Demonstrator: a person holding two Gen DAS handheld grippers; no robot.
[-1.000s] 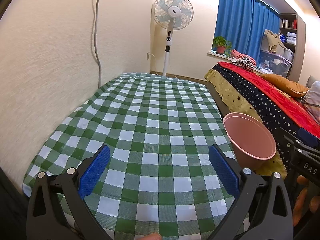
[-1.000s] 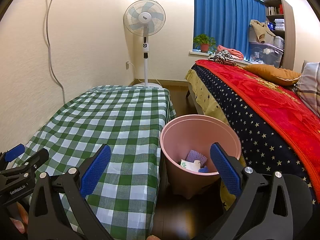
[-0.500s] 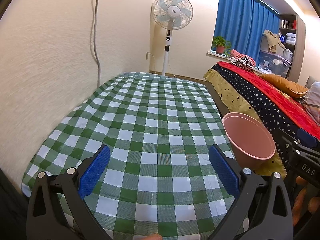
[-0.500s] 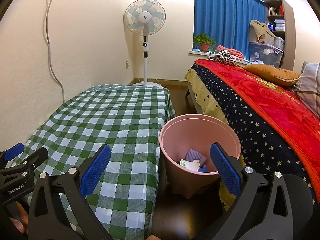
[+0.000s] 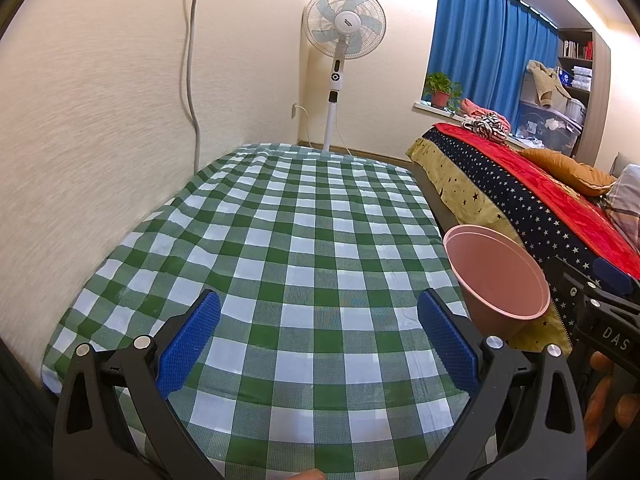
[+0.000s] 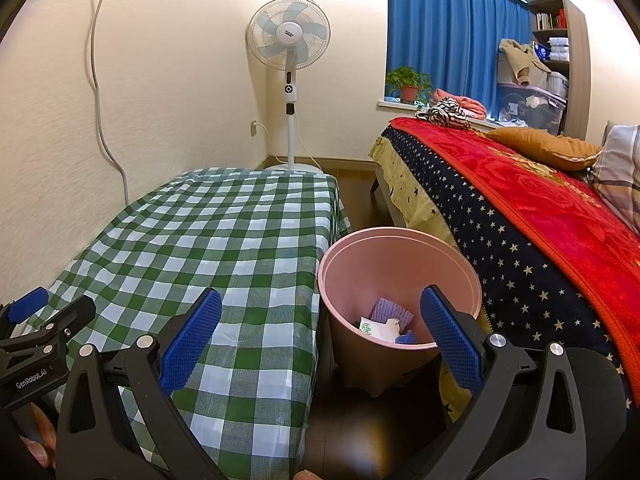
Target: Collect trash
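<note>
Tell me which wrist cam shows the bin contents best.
Right wrist. It looks down into the pink bin, showing the trash at the bottom: purple, white and blue pieces. The left wrist view catches only the bin's rim and upper inner wall from the side; no contents visible.

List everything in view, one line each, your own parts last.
table: one, green-white check cloth, against the left wall
bin: one, pink, on the floor between table and bed
trash: a few pieces, purple, white, blue, inside the bin
bed: one, red and starred navy covers, on the right
pillow: one, orange, on the bed
fan: one, white, in the far corner
curtain: blue, at the window
plant: one, green, on the sill
left tool: blue pads, open, over the table
right tool: blue pads, open, near the bin
</note>
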